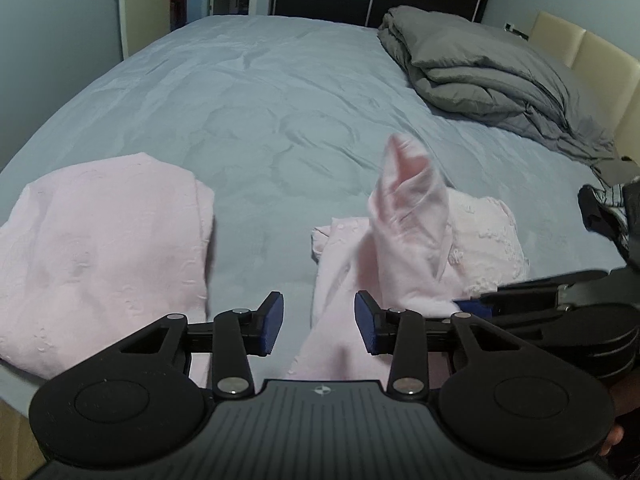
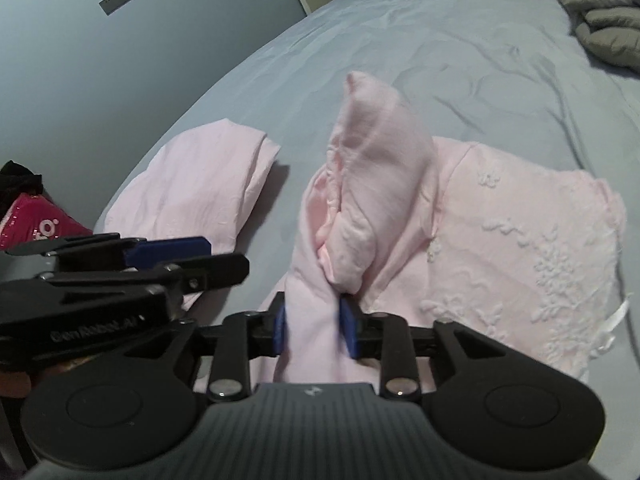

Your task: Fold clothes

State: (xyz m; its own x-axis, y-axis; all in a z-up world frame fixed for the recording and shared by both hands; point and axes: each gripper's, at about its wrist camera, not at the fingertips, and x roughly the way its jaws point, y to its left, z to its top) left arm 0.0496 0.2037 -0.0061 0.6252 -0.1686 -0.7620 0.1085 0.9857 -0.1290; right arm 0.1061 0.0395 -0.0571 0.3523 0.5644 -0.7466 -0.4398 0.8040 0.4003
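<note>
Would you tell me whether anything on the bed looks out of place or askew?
Yes: a bunched fold of the pink garment sticks upright between the right gripper pads instead of lying flat on the bed. Otherwise nothing stands out.

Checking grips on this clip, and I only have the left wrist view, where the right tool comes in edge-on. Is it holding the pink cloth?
Observer: Yes. In the right wrist view, a bunched fold of the pink garment sits between the blue pads of the right tool, touching both.
Operator: Any trim on that garment that I can't see?
Observer: A white ribbon hangs at its embroidered edge.
Operator: Anything beside the bed?
Observer: A magenta package lies off the bed at the picture's left, with black fabric above it.
</note>
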